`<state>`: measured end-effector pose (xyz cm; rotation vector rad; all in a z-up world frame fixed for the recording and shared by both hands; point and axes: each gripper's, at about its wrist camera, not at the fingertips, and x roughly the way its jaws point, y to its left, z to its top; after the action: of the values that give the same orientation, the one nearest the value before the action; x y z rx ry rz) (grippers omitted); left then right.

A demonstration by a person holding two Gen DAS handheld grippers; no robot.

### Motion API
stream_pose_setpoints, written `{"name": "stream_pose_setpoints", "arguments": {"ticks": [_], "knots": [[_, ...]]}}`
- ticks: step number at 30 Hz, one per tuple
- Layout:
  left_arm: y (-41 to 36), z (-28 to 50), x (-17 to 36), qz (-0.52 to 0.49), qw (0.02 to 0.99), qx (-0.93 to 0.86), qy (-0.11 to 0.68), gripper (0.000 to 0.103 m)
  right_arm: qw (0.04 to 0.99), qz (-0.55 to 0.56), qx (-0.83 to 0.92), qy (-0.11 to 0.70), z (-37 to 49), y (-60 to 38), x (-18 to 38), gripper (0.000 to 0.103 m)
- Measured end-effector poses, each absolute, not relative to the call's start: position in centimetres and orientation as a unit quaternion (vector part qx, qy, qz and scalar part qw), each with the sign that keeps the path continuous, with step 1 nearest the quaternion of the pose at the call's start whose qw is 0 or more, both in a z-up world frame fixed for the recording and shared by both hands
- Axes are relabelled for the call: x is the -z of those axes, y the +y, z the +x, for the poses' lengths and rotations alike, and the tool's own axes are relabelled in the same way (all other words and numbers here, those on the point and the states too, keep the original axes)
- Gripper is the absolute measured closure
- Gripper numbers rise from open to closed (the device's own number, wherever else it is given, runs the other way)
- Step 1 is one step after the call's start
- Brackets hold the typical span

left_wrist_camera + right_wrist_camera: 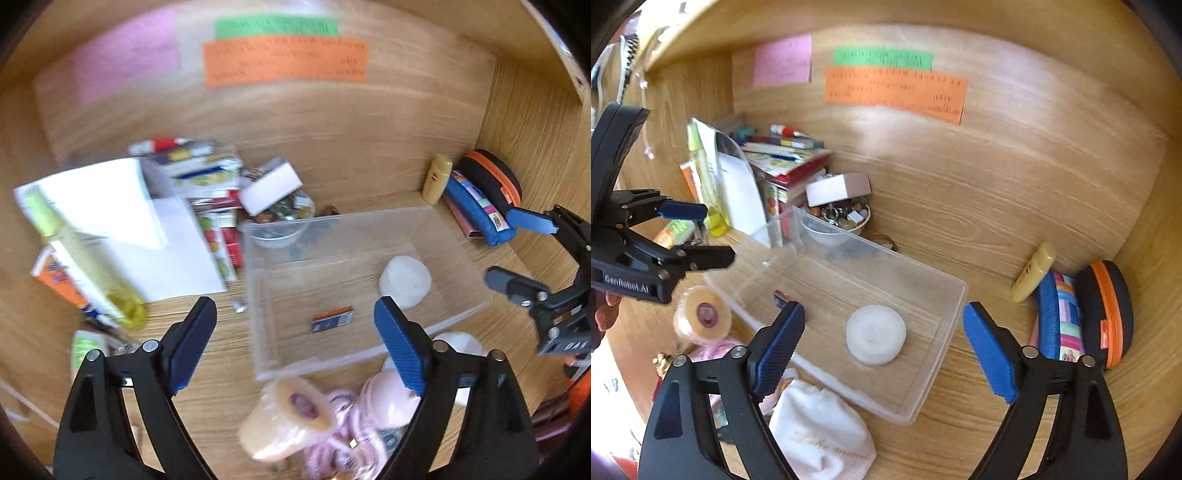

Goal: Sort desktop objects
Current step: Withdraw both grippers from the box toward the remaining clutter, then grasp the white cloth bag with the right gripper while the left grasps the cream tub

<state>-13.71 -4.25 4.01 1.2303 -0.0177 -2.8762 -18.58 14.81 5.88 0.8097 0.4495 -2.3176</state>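
Wood-grain desk (pixel 1015 229) fills both views, its back panel carrying pink, green and orange notes (pixel 894 90) whose writing is too blurred to read. Next in size, a clear plastic box (pixel 955 295) sits in the middle, holding a white round puck (pixel 875 339) and a small dark card (pixel 332 320). Left of it a pile of books and papers (pixel 155 225) is smeared in the left wrist view, and a bowl of trinkets (pixel 836 221) is half hidden behind the box wall. A striped pencil case (pixel 1062 321) leans at the right corner. Left tongs (pixel 295 343) and right tongs (pixel 882 347) both stand spread wide above the box, nothing between their pads. A tape roll (pixel 703 312) lies just outside the box.
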Motion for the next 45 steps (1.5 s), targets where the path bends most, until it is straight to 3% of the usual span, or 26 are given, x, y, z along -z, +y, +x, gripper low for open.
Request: {"name": "stream_pose_setpoints", "arguments": {"ticks": [12,15,19,29,39,45], "knots": [[-5.8,-7.4,-2.0,0.371,0.020,0.928,-0.003,0.015,0.316,0.305,0.882,0.170,-13.3,17.5,-3.9,0.016],[-6.1,-6.3,-0.8,0.362,0.022,0.932,0.004,0.007,0.312,0.308,0.882,0.172,-12.2,17.8,-2.6,0.016],[-6.6,-5.6,0.8,0.372,0.016,0.928,0.019,0.007,0.311,0.325,0.878,0.165,-11.2,18.2,-0.9,0.016],[-6.8,-6.6,4.6,0.415,0.013,0.909,0.011,0.007,0.303,0.382,0.864,0.122,-11.2,19.0,2.9,0.016],[-6.0,-9.2,6.5,0.447,-0.021,0.894,0.000,0.007,0.308,0.395,0.855,0.134,-12.0,17.6,3.6,0.015],[-5.7,-10.6,7.4,0.458,-0.033,0.888,0.003,0.007,0.330,0.414,0.843,0.092,-13.9,17.9,3.9,0.016]]}}
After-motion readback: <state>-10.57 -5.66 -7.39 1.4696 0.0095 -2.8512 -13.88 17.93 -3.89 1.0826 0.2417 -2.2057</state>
